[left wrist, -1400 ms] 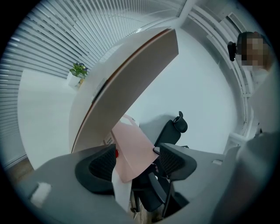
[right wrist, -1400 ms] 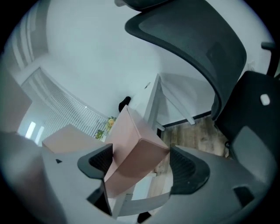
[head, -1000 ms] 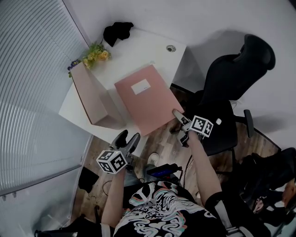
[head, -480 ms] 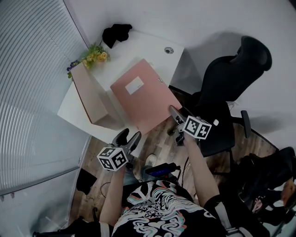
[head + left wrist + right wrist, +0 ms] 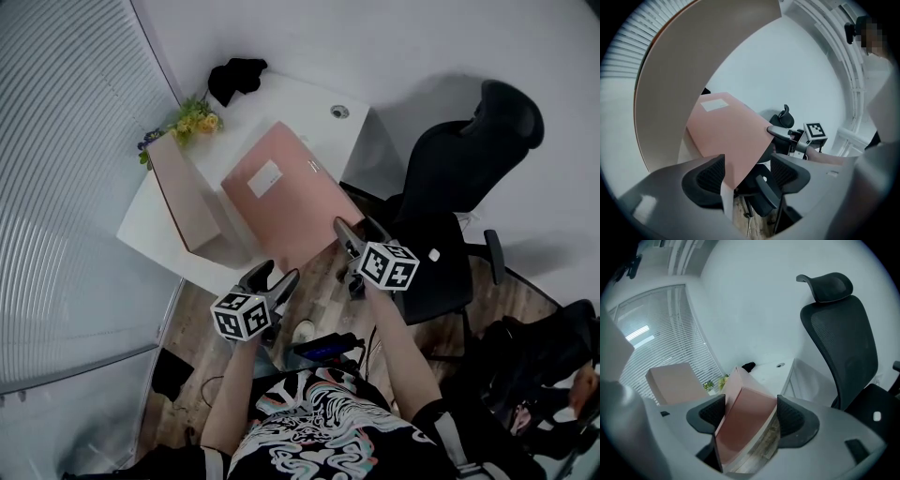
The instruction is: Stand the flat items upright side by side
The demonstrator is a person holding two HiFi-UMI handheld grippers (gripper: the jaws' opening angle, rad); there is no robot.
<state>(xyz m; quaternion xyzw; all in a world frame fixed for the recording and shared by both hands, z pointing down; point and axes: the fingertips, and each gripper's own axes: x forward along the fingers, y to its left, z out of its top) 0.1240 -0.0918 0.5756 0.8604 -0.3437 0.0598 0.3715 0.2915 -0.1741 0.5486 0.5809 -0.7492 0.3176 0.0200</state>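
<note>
R gripper [image 5: 352,234] clamps tilted pink folder [image 5: 281,202] at its near-right edge on desk [image 5: 300,98]. L gripper [image 5: 274,276] jaws wide, folder corner between, ungripped. 2nd folder [image 5: 183,199] stands left.

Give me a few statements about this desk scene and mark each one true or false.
1. A pink folder stands upright on the desk beside the flowers. True.
2. The right hand-held gripper grips the second pink folder at its near edge, and that folder is tilted rather than flat. True.
3. The left hand-held gripper is clamped on the upright folder. False: its jaws stand apart and it hovers off the desk's near edge, touching neither folder.
4. The office chair is white. False: it is black.
</note>
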